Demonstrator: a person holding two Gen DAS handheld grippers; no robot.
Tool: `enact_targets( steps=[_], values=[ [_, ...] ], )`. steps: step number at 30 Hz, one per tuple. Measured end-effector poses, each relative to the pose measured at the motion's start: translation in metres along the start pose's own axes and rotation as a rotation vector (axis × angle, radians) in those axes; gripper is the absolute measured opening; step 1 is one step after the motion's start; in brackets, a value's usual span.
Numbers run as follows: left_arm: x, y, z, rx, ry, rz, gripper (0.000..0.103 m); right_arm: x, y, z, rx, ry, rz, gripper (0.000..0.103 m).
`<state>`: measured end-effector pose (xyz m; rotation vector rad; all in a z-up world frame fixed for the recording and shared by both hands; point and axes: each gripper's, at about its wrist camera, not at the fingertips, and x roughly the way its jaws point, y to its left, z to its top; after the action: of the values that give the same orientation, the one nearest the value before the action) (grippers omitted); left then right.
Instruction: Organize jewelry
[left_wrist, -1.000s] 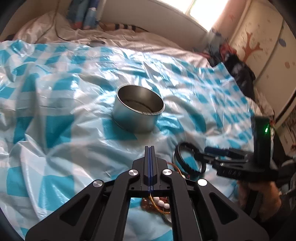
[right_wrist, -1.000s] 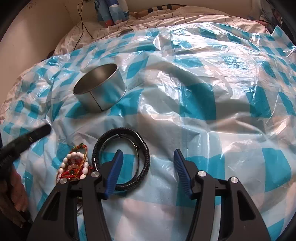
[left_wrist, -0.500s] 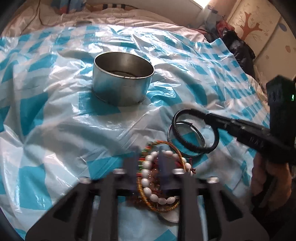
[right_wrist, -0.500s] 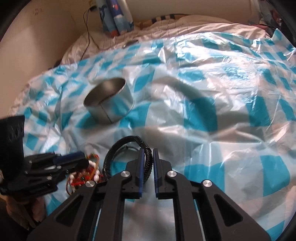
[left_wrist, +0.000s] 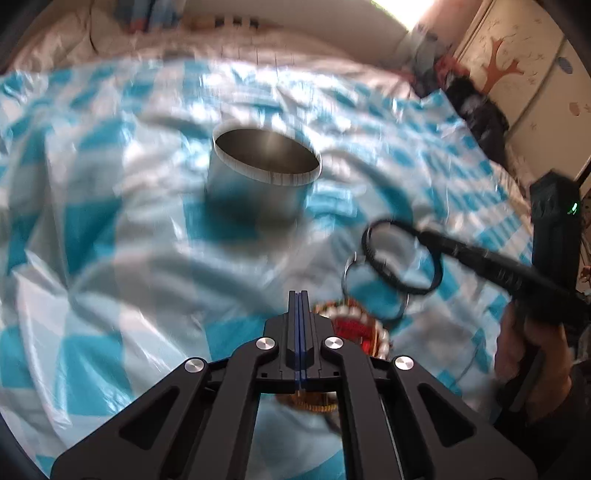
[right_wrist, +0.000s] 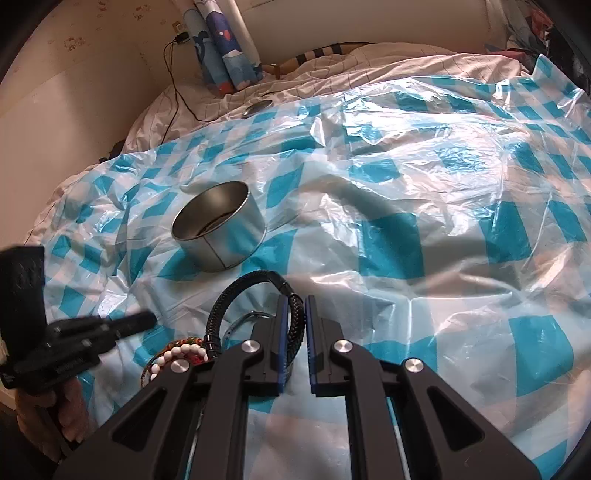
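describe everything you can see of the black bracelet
The black bracelet is a braided cord hoop, leather-like, with a dark metal clasp section. It is pinched between the blue-padded fingers of the right gripper, which is shut on its near side. In the left wrist view the hoop appears raised off the blue checked plastic sheet, hanging open above a thin silver bangle, with the metal tin beyond it.

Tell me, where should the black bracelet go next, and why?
Probably over to the metal tin. The right gripper is shut on the black bracelet, lifted above the checkered sheet, and the tin stands open just ahead.
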<state>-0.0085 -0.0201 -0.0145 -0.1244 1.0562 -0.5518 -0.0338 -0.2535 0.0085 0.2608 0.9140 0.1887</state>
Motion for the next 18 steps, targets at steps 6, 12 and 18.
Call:
enact_targets(
  steps=[6, 12, 18],
  values=[
    [-0.001, 0.018, -0.011, -0.104, 0.041, -0.065, 0.059, 0.003, -0.005, 0.002, 0.016, 0.011, 0.007, 0.010],
    [-0.005, 0.017, -0.014, -0.115, 0.026, -0.093, 0.059, 0.004, -0.008, 0.002, 0.027, 0.015, 0.006, 0.010],
    [-0.028, -0.044, -0.028, 0.237, -0.063, -0.049, 0.060, 0.005, -0.010, 0.002, 0.031, 0.025, 0.007, 0.010]
  ],
)
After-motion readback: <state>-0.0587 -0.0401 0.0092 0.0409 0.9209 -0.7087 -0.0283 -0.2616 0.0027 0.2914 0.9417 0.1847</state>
